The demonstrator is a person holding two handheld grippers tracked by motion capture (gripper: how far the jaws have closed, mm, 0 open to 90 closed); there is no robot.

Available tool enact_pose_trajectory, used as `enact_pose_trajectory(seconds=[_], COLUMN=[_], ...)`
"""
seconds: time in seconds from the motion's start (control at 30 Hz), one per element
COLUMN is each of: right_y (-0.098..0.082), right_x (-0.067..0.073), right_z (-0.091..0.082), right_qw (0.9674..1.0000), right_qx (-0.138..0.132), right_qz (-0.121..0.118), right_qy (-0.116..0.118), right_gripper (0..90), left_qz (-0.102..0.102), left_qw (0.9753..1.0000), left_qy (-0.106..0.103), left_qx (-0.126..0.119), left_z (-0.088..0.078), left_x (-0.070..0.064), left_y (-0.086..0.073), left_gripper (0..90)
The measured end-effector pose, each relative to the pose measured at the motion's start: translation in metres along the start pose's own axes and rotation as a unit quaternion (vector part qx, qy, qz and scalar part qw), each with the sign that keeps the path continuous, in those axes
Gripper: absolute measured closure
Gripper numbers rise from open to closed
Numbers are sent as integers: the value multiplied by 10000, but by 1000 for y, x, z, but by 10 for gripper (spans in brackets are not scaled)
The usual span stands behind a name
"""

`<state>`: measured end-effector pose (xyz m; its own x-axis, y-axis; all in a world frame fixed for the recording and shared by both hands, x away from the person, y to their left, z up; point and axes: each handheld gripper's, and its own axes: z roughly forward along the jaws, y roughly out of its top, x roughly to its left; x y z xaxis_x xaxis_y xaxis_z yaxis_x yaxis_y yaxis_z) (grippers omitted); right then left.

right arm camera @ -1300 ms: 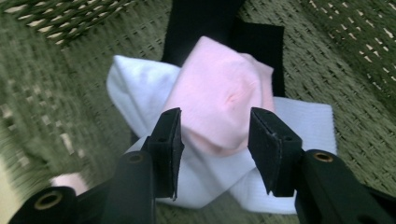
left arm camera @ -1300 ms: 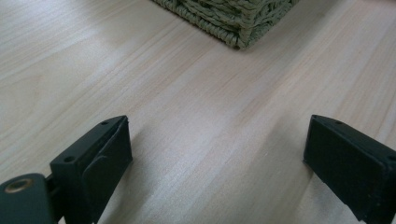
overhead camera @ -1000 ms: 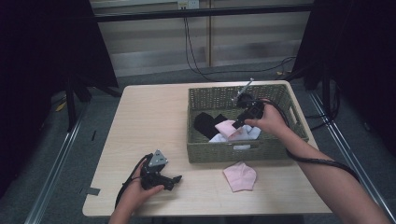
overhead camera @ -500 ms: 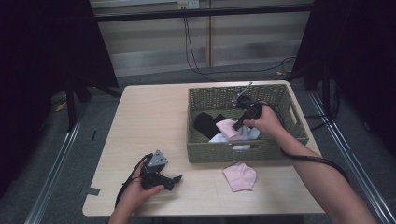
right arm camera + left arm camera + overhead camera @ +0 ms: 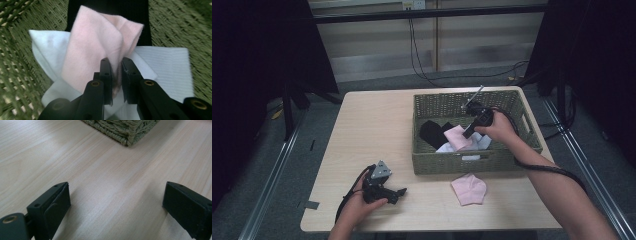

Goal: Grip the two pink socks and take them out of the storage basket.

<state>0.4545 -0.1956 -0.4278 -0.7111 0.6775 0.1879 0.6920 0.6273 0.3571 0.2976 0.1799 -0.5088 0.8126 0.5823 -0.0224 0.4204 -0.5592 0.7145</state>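
The pink sock [image 5: 100, 47] lies in the basket [image 5: 437, 162] on white and black socks, and the right gripper [image 5: 116, 75] has just closed its jaws and now pinches its fold. That grip looks ready for lifting it out toward the other pink sock [image 5: 469, 188] on the table [image 5: 372, 125]; the left gripper [image 5: 115, 202] rests there, jaws wide apart.

From above and behind the person we look forward and down over the whole counter [image 5: 377, 125]. Riding the left hand-held gripper [image 5: 115, 205], we skim the counter close up toward a corner of the woven basket [image 5: 125, 130]. On the right hand-held gripper [image 5: 116, 75], we look closely into that same basket [image 5: 437, 107].
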Motion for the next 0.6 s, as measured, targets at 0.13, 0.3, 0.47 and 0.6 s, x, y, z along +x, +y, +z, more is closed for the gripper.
enact_pose_trajectory(seconds=[0.13, 0.3, 0.47, 0.6], right_y=[0, -1, -3, -5], right_x=[2, 1, 1, 2], right_z=[-18, -38, -51, -62], right_qw=[10000, 9999, 9999, 9999], right_qx=[-27, -96, -154, -162], right_qz=[10, 11, 38, -4], right_qy=[-15, -55, -41, -52], right_gripper=[801, 801, 801, 801], left_qz=[7, 7, 5, 3], left_qw=[10000, 10000, 10000, 10000], left_qy=[-5, -3, -4, -4], left_qx=[21, 20, 18, 17], left_z=[0, 0, 0, 0], left_x=[0, 0, 0, 0], left_y=[0, 0, 0, 0], left_gripper=[71, 71, 71, 71])
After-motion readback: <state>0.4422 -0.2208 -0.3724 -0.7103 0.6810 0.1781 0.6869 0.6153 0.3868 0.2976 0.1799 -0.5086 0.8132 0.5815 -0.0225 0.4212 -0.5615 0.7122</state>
